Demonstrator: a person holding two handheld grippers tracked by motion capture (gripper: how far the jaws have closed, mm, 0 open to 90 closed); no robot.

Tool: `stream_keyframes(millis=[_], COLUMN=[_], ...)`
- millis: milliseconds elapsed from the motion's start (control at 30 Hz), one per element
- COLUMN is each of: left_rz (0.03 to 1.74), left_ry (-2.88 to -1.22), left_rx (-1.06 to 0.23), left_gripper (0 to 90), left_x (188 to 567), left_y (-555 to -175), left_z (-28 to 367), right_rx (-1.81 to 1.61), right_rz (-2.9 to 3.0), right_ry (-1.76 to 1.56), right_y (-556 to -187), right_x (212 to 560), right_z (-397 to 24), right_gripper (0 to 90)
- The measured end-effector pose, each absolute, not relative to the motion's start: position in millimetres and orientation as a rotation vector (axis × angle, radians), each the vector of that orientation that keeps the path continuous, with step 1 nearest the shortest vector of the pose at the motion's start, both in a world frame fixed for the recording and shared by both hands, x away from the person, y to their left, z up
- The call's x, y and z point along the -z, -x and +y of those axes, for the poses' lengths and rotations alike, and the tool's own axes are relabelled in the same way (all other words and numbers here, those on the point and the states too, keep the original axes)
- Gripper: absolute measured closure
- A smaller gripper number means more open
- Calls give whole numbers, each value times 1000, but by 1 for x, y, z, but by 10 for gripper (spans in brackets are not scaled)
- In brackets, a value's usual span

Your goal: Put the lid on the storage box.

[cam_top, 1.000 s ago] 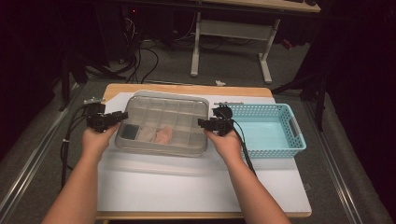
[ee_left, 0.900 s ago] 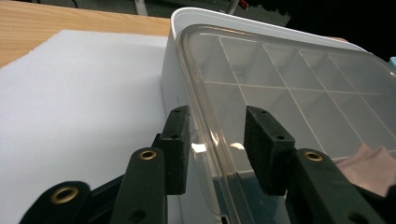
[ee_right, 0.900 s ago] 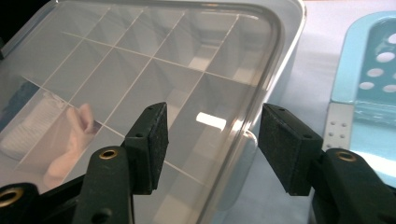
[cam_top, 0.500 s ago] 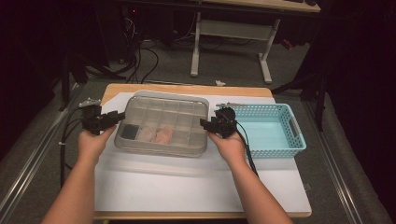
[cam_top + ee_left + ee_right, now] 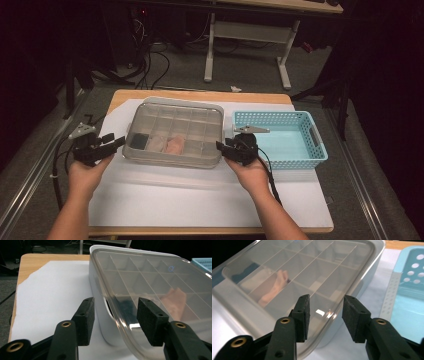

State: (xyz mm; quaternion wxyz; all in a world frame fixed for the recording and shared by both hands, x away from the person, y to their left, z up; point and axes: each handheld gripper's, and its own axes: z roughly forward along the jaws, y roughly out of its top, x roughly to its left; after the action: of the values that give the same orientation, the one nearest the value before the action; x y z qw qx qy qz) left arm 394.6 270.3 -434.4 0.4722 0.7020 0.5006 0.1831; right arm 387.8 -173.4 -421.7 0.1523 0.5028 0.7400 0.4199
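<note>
A grey compartment box with a clear lid lies on the white sheet. A dark item and pinkish pieces show through the lid. My left gripper sits just off the box's near left corner. Its jaws have just been opening, and in the left gripper view the lid's rim runs through the gap untouched. My right gripper is at the near right corner. Its jaws have just been closing and still stand apart, with the lid's corner in the gap and no pad on it.
A light blue perforated basket stands right of the box, close to my right hand. The wooden table edge runs behind the box. Cables trail from both grippers off the near side. Bare white sheet lies in front of the box.
Both hands have drawn back from the box's short sides toward the near corners. The left gripper slid outward to the left. The box has stayed in place.
</note>
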Motion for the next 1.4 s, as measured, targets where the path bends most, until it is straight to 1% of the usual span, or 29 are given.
stream_keyframes(millis=[167,233,333,367,433,500,633,1000,1100,1233,1400], left_rz=[1217,1223,1240,1232,1229,1238,1237,1229,1227,1209,1215], left_ry=[-1701,-1708,-1730,-1756,-1789,-1798,-1818,-1861,-1877,-1835,-1839], left_rx=[-452,-454,-428,-423,-417,-400,-392,-338,-348,-379,-378], left_gripper=[549,615,732,760,787,806,813,806,800,804,810], left_x=[436,440,448,452,458,461,465,467,469,461,460], left_y=[-364,-350,-333,-331,-333,-339,-350,-370,-365,-354,-359], left_z=[272,271,266,262,255,250,244,234,237,243,243], right_rx=[-1199,-1190,-1172,-1164,-1150,-1143,-1115,-1089,-1141,-1169,-1202], right_rz=[2135,2132,2116,2116,2114,2118,2137,2139,2144,2199,2254], right_ry=[-1423,-1418,-1413,-1414,-1410,-1414,-1419,-1447,-1406,-1296,-1207], right_y=[-377,-376,-375,-376,-377,-379,-379,-390,-376,-347,-328], right_x=[424,424,424,425,426,428,433,438,434,436,437], right_z=[-173,-175,-179,-180,-182,-183,-182,-181,-180,-166,-153], right_gripper=[652,693,796,836,893,899,899,895,897,898,899])
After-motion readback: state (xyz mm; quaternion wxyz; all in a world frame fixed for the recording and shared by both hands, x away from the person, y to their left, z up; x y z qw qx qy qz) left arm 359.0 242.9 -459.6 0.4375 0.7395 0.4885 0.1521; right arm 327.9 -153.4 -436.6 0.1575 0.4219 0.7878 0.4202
